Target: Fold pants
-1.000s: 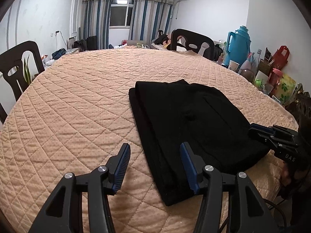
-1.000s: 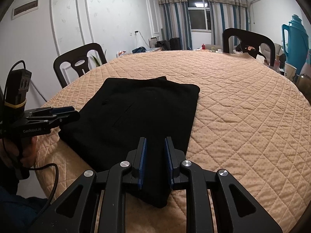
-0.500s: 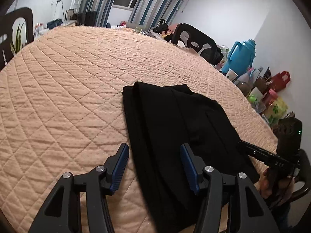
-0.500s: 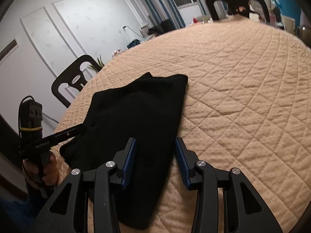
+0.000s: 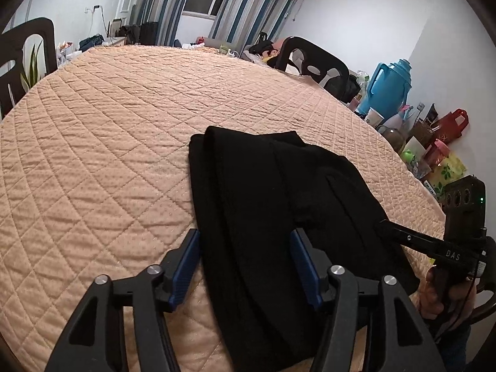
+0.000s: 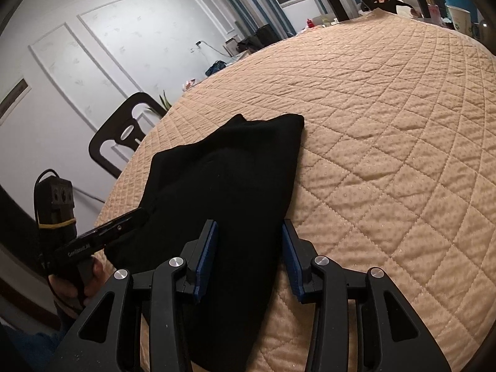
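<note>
- Your left hand-held gripper (image 5: 245, 266) hangs w/ fingers apart, straddling the left edge of the black pants (image 5: 279, 204); nothing clamped.
- Your right hand-held gripper (image 6: 249, 262) likewise stands spread, blue pads either side of the pants' right-hand edge; no cloth pinched that can be seen.
- Pants lie directly ahead of both grippers on the quilted peach cover of the bench (image 5: 102, 130), near end running under the fingers and toward the bench's near rim.
- Look of the pants: already doubled into a long dark panel, approx. rectangular; layered edges show along the left side, a seam or pocket line crosses the middle, far end is slightly rounded. Surface mostly flat, few wrinkles.
- Step in hand, by judgement: lining up on the near end for the next fold, lengthwise fold looks done.
- Next move probably calls for you to lower both grippers, close on the near corners through all layers, then carry that end away from you toward the far end, keeping both sides level so layers don't slide.
</note>
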A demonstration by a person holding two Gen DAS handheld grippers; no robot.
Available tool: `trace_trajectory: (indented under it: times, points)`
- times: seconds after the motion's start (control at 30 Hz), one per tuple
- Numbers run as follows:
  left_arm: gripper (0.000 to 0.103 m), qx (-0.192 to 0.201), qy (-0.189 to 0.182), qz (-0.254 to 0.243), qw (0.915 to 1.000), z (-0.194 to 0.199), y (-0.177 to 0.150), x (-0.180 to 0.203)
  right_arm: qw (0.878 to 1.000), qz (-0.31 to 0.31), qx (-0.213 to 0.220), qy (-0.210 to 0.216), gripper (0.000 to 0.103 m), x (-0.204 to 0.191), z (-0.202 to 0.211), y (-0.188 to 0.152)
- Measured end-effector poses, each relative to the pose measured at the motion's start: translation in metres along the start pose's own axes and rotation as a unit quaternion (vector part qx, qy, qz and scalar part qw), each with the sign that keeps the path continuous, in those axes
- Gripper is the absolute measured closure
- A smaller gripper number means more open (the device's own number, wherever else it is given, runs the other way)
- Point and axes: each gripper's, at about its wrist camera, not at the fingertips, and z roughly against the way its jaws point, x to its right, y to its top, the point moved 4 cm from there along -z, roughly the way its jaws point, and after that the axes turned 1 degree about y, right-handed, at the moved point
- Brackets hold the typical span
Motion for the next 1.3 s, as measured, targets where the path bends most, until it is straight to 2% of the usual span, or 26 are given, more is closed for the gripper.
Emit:
trace_trajectory:
  times: [0.13,0.2,0.37,0.6,0.97,1.3]
  points:
    - [0.039,-0.001,0.007,-0.009,0.9999,-0.008,0.008,0.006,1.000,0.001,-0.002,-0.008,0.061,-0.002,-0.008,0.008]
    - [0.042,0.001,0.014,-0.016,0.9998,-0.007,0.007,0.008,1.000,0.006,-0.001,-0.014,0.061,-0.004,-0.010,0.008]
    - [0.055,0.015,0.034,-0.040,0.9985,-0.001,0.006,0.016,1.000,0.005,0.005,-0.017,0.071,-0.004,-0.009,0.008]
    - [0.063,0.023,0.052,-0.062,0.9965,0.004,0.008,0.022,0.999,0.023,0.013,-0.023,0.081,-0.010,-0.004,0.011]
    - [0.074,0.034,0.055,-0.077,0.9949,0.013,0.013,0.030,0.999,0.029,0.034,-0.004,0.088,-0.014,0.012,0.017]
    - [0.077,0.040,0.049,-0.084,0.9945,0.022,0.016,0.028,0.997,0.058,0.046,0.011,0.089,-0.038,0.018,0.032]
